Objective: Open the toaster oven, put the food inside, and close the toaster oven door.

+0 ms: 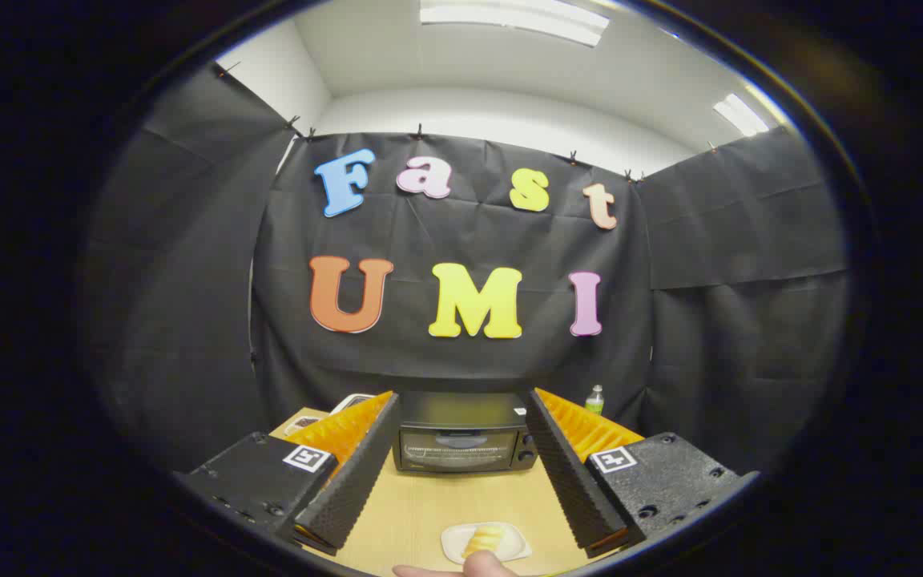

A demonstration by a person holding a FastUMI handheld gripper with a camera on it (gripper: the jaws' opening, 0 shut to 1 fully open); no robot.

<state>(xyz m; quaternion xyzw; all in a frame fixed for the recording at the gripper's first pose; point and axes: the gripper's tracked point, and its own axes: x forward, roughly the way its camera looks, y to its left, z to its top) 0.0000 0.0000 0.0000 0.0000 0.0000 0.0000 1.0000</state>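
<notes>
The worktop [429,505], a pale wood surface, carries all items under inspection. The toaster oven [465,433] stands at its far side against the booth wall, door closed, glass front and handle facing the tongs, two knobs on its right side. The tongs [461,537] are spread wide and grip nothing; the oven appears framed between the two fingers, well beyond them. A small white plate [513,549] lies on the worktop between the fingertips, bearing a pale yellow food item [484,538], probably a pastry. A fingertip of a person's hand [487,566] shows at the near rim of the plate. A small green-capped bottle [594,399] stands beside the oven's right rear. Assessment: the task is not yet begun, with the door still to be opened. Risks: a tong finger slipping off the handle on a poor approach angle; the light oven sliding on the worktop when the door is pulled; the soft food being crushed or dropped if pinched too hard or off-centre.
</notes>
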